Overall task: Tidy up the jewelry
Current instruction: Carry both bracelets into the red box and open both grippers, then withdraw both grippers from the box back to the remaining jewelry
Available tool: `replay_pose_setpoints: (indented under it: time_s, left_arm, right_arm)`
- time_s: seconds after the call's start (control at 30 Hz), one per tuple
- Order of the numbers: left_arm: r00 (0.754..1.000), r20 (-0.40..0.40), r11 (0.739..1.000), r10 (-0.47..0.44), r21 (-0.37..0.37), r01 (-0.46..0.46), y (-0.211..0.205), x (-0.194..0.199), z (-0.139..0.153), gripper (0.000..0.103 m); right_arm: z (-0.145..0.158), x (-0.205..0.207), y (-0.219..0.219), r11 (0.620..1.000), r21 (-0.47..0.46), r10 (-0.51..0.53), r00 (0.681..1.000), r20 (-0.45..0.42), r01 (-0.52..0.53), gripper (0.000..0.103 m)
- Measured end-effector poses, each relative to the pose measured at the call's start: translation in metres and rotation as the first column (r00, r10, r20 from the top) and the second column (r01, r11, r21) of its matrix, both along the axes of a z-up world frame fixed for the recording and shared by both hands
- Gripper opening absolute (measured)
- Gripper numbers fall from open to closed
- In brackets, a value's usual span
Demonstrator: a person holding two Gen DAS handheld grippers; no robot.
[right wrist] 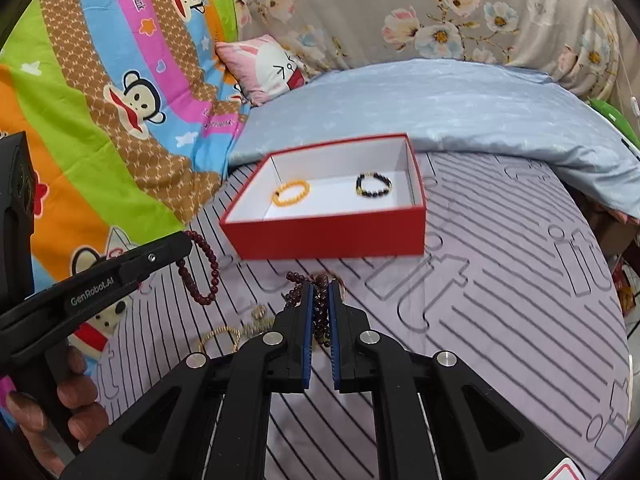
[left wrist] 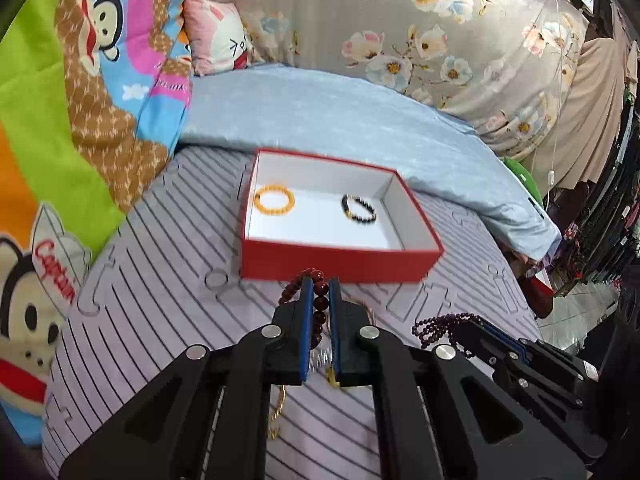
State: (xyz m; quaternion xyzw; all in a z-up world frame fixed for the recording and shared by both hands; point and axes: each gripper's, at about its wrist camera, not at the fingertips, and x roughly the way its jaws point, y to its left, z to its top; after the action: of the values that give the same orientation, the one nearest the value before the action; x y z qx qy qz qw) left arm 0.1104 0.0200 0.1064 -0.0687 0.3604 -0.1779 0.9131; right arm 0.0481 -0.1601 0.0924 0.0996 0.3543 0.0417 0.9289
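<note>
While a yellow bead bracelet (left wrist: 274,198) and a black bead bracelet (left wrist: 359,208) already lie in the open red cardboard box (left wrist: 340,264), the left claw (left wrist: 321,312) grips a dark red bead bracelet (left wrist: 320,304), the right claw (right wrist: 320,312) pinches a purple bead strand (right wrist: 320,308), both just short of the box, and gold chains (right wrist: 218,336) wait on the striped bed sheet (right wrist: 500,280).

Pink cartoon cushion (left wrist: 216,38) lies between monkey-print blanket (left wrist: 80,92) (bright stripes) and floral quilt (left wrist: 440,32).

**Card, beads and cloth**

My left gripper (left wrist: 320,282) is matt black plastic with blue pads, pinching glossy dark red beads (left wrist: 320,304). The red box (left wrist: 340,258) looks like matt card, white inside. The striped sheet (left wrist: 160,280) is soft cloth; the chain (right wrist: 218,334) is shiny gold metal.
</note>
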Motion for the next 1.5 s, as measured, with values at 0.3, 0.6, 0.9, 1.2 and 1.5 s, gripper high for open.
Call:
replay_pose_setpoints:
  time_s: [0.3,0.6,0.9,1.2,1.5]
  left_arm:
    - [0.998,0.068,1.0,0.017,0.009,-0.018,-0.013,0.06,0.025,0.007]
    - [0.999,0.034,0.998,0.034,0.058,-0.035,-0.034,0.124,-0.003,0.007]
    - [0.999,-0.02,0.994,0.033,0.1,-0.031,-0.05,0.151,-0.037,0.007]
    - [0.998,-0.052,0.992,0.036,0.123,-0.029,-0.058,0.161,-0.054,0.008]
    - [0.994,-0.045,0.99,0.105,0.095,-0.1,-0.033,0.153,-0.046,0.04]
  right_arm:
    - [0.027,0.068,-0.015,0.999,-0.026,-0.018,0.998,0.064,0.02,0.007]
    - [-0.002,0.14,-0.033,0.999,0.005,-0.041,0.999,0.01,0.041,0.007]
    - [-0.031,0.169,-0.036,0.999,0.002,-0.045,0.998,-0.046,0.045,0.007]
    - [-0.045,0.176,-0.038,0.998,-0.021,-0.054,0.997,-0.064,0.053,0.01]
    - [-0.027,0.154,-0.044,0.997,-0.034,-0.076,0.997,-0.006,0.076,0.039]
